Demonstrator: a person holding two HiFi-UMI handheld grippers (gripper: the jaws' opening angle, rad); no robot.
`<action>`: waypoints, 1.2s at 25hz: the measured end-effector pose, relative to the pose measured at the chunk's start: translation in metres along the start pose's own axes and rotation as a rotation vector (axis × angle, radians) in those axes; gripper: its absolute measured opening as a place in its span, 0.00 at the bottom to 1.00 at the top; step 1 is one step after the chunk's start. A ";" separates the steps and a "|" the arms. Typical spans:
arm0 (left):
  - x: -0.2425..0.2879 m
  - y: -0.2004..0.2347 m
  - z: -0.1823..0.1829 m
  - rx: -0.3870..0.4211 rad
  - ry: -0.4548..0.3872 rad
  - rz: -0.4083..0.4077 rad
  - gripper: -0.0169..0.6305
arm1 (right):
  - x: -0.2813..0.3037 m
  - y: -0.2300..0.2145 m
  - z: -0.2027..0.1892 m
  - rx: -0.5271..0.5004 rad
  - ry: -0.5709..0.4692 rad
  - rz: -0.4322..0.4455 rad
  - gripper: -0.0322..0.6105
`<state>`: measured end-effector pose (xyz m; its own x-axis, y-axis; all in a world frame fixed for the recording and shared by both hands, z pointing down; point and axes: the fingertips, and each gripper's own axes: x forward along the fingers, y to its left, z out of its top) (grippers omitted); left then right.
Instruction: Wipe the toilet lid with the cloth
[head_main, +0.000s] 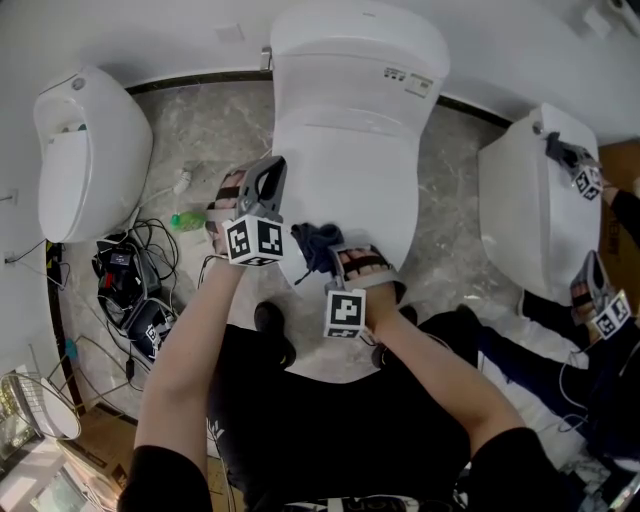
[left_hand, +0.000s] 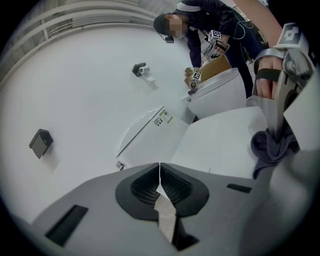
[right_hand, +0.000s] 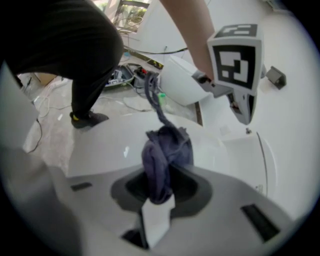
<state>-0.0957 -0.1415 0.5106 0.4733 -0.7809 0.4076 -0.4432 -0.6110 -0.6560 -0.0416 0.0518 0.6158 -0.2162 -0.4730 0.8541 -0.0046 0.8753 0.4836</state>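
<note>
Right gripper view, unlike head view, shows right tongs (right_hand: 159, 189) clamping cloth (right_hand: 167, 150).

White lid (head_main: 345, 170) closed. Left gripper (head_main: 268, 182) at the lid's left edge. Right gripper (head_main: 335, 258) at its front edge, dark cloth (head_main: 313, 243) bunched at the tip, on the lid. Cables (head_main: 130, 275) on the floor, left.

Your toilet lid (head_main: 345, 170) is smooth, glossy white (ceramic or hard plastic, I can't tell). At its near edge the cloth (right_hand: 165, 152) is soft, matt, wrinkled dark fabric. Your right gripper (right_hand: 159, 197) and left gripper (left_hand: 160, 176) are matt grey plastic with ribbed black pads. Left of the lid, the floor (head_main: 205, 130) looks like polished marbled stone.
</note>
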 end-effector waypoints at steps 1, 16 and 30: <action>0.000 -0.001 0.000 0.000 0.001 -0.001 0.06 | -0.002 0.005 0.002 0.000 -0.004 0.007 0.19; 0.001 -0.009 -0.002 0.002 0.008 -0.011 0.06 | -0.028 0.074 0.027 -0.018 -0.065 0.121 0.19; -0.004 -0.004 -0.019 0.007 0.034 -0.007 0.06 | -0.046 -0.004 0.015 0.052 -0.142 0.050 0.19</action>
<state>-0.1101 -0.1378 0.5236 0.4506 -0.7804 0.4335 -0.4347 -0.6159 -0.6570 -0.0460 0.0715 0.5716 -0.3536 -0.4131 0.8393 -0.0398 0.9030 0.4277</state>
